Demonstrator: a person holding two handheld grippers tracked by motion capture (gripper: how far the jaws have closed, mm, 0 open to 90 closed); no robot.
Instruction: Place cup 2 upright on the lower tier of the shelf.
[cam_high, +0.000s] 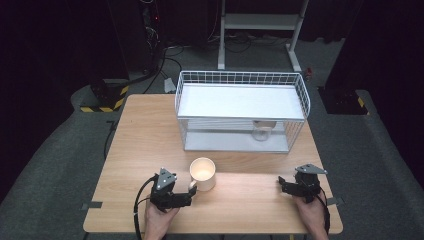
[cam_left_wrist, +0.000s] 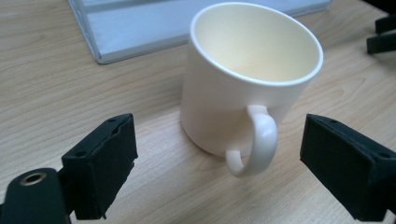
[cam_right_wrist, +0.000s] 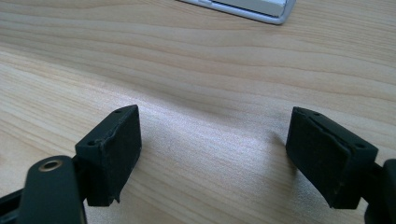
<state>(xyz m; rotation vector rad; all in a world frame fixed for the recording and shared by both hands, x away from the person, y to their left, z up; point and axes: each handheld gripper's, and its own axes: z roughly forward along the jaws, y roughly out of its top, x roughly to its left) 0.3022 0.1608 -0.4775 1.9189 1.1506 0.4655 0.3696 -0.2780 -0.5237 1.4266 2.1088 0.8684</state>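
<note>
Left gripper view: left gripper (cam_left_wrist: 217, 163) jaws apart, straddling the cream mug's (cam_left_wrist: 247, 79) handle (cam_left_wrist: 256, 142) untouched. Probably grasping comes next: advance, then close. Right gripper (cam_right_wrist: 212, 154) rests apart, empty.

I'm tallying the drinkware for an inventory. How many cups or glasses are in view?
2. A cream mug stands on the table by the left gripper; a clear glass sits on the white wire rack's lower shelf. Others may be hidden behind the shelf.

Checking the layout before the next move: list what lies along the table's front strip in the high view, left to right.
Left gripper → cream mug → bare stretch of wooden table → right gripper.
</note>
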